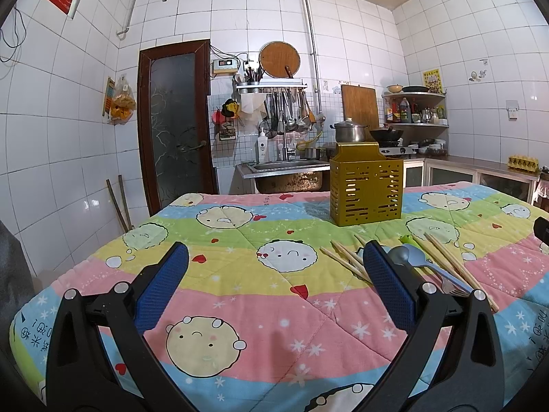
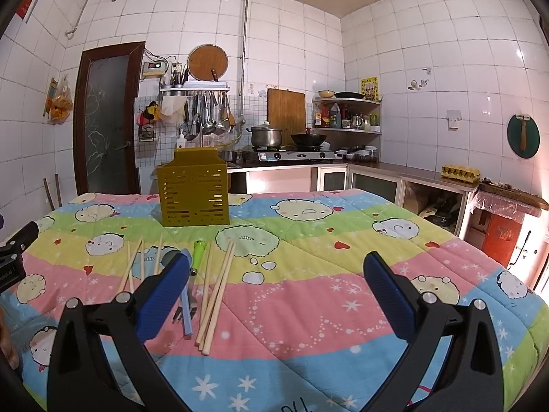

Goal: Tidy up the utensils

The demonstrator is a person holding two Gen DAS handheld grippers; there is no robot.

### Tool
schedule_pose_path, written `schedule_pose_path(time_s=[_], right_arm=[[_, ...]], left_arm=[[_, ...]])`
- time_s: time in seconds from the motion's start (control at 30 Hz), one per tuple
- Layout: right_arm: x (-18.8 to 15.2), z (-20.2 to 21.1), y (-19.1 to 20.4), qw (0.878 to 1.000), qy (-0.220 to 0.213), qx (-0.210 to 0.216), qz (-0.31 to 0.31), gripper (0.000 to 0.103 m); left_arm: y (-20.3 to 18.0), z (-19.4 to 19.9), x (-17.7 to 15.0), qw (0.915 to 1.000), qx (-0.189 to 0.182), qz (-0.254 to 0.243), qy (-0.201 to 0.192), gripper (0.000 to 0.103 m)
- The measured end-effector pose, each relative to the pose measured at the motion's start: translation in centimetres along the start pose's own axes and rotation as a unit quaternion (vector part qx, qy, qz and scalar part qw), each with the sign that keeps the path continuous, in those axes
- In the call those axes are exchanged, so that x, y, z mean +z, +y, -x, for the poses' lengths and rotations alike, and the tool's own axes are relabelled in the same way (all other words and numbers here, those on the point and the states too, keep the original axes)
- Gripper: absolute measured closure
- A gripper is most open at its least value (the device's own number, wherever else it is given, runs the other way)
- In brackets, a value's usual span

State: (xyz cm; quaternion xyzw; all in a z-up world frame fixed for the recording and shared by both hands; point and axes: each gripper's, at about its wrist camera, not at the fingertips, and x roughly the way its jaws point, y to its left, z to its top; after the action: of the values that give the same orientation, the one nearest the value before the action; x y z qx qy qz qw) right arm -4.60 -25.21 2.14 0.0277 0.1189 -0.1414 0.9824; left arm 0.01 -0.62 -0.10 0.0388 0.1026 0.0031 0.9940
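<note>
A gold slotted utensil holder (image 1: 365, 185) stands upright at the far side of the quilt-covered table; it also shows in the right wrist view (image 2: 194, 189). Wooden chopsticks (image 2: 216, 292), a blue spoon (image 1: 417, 257), a fork (image 2: 185, 310) and a green-handled utensil (image 2: 198, 252) lie loose on the quilt in front of it. My left gripper (image 1: 274, 257) is open and empty, left of the pile. My right gripper (image 2: 276, 267) is open and empty, right of the pile. More chopsticks (image 2: 137, 264) lie behind its left finger.
The table carries a colourful cartoon quilt (image 1: 240, 226). Behind it are a sink (image 1: 288, 168), a stove with a pot (image 2: 267, 135) and wok, and counters along the right wall (image 2: 429, 178). A door (image 1: 175, 127) stands at back left.
</note>
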Motion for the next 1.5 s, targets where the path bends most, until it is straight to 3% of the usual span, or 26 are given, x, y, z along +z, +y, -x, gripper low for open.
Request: schedule_pose_path(time_s=[1.5], right_arm=[[-0.09, 0.31, -0.2, 1.0, -0.002, -0.001, -0.006, 0.004]], left_arm=[[0.13, 0.3, 0.1, 1.0, 0.0, -0.001, -0.002, 0.005]])
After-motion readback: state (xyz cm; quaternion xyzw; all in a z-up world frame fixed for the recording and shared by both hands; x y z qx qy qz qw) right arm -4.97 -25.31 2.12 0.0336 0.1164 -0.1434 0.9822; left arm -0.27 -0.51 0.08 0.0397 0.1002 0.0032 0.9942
